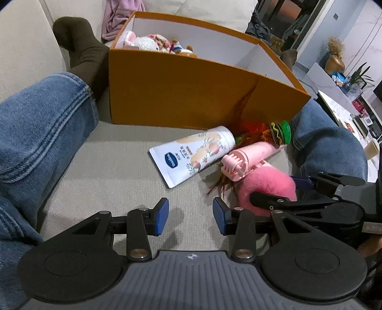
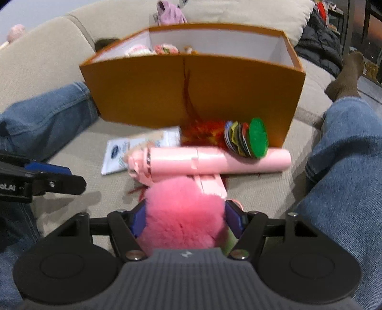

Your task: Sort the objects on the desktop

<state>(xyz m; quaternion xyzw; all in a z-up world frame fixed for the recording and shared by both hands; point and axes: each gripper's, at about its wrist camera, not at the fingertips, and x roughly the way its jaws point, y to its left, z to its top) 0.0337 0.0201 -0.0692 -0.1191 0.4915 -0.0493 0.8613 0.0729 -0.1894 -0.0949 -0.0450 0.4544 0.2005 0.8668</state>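
Note:
A pink fluffy ball (image 2: pixel 181 214) lies on the sofa cushion between the fingers of my right gripper (image 2: pixel 183 211). The jaws stand wide, and the fur brushes both blue pads without looking squeezed. Just beyond it lie a pink handheld device (image 2: pixel 214 159), a feather shuttlecock with coloured discs (image 2: pixel 253 139) and a white tube (image 1: pixel 193 155). My left gripper (image 1: pixel 191 214) is open over bare cushion, left of the ball (image 1: pixel 265 186), with nothing between its pads. The right gripper (image 1: pixel 273 188) shows at its right.
An orange box (image 1: pixel 181 95) stands behind the objects, with plush toys (image 1: pixel 152 43) in its left corner. A person's jeans-clad legs (image 1: pixel 40 133) flank the cushion on both sides, with a dark sock (image 1: pixel 81 47) beside the box. A purple cloth (image 1: pixel 119 16) lies behind.

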